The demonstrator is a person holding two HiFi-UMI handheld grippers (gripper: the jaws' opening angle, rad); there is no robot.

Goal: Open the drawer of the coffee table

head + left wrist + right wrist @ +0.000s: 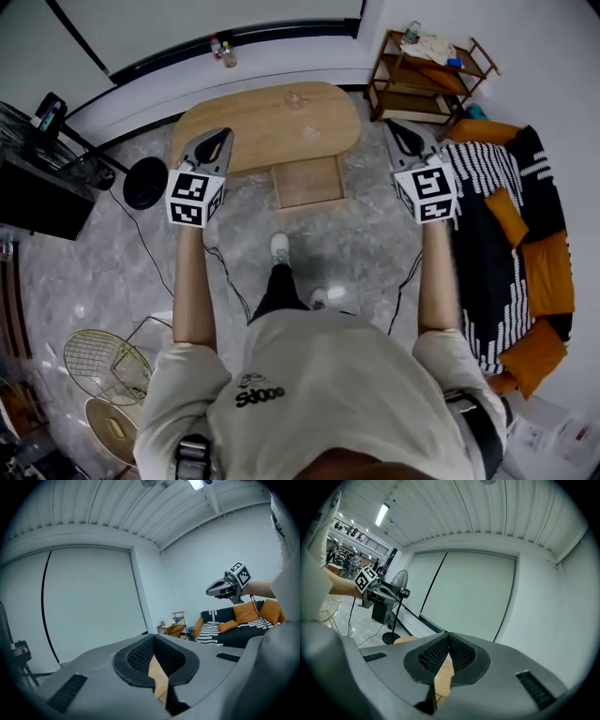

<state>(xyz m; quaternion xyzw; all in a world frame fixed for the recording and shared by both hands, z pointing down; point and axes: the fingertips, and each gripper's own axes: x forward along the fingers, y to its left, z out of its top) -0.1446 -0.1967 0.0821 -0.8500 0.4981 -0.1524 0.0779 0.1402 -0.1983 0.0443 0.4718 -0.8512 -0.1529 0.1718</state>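
An oval wooden coffee table (pixel 272 117) stands ahead of the person on the grey floor. Its drawer (pixel 307 183) juts out from the near side, toward the person's feet. Both grippers are held up in the air at arm's length, apart from the table. The left gripper (pixel 221 134) hangs over the table's left end, its jaws shut on nothing. Over the floor by the table's right end, the right gripper (pixel 392 127) is likewise shut and empty. In the left gripper view the closed left gripper (pixel 152 637) shows table wood below; the right gripper view shows the right gripper (pixel 446 634) the same way.
A sofa (pixel 511 234) with a striped blanket and orange cushions lines the right side. A wooden shelf (pixel 427 80) stands at the back right. A black round stand base (pixel 145 183) and cables lie left of the table. A fan (pixel 94 366) lies at the lower left.
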